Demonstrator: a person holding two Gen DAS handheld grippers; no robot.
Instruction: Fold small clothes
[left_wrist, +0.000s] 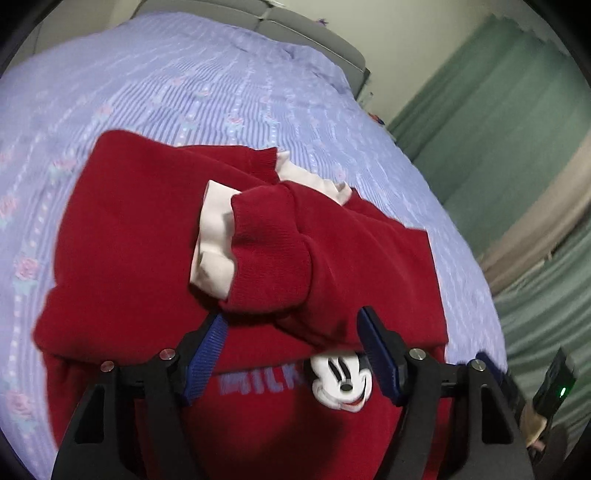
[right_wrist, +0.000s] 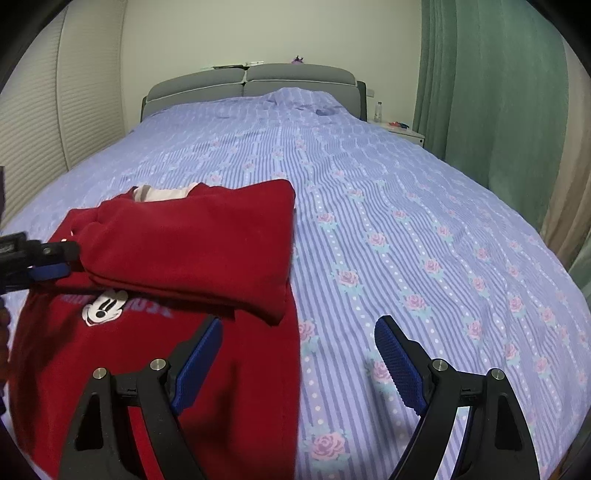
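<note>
Lavender striped bedspread with pink roses (right_wrist: 406, 229) covered the whole bed, and on its near part lay your small red fleece sweatshirt with a cartoon-mouse patch (left_wrist: 129, 240) — sleeves folded across the chest, likely to narrow it before the final fold. Its long axis ran from the white-lined collar (left_wrist: 314, 177), pointing toward the grey padded headboard (right_wrist: 251, 79), down to the hem nearest you. Your left gripper (left_wrist: 291, 354) stood apart, straddling the folded cuff without pinching it; your right gripper (right_wrist: 299, 362) gaped wide over the sweatshirt's edge — nothing held.
</note>
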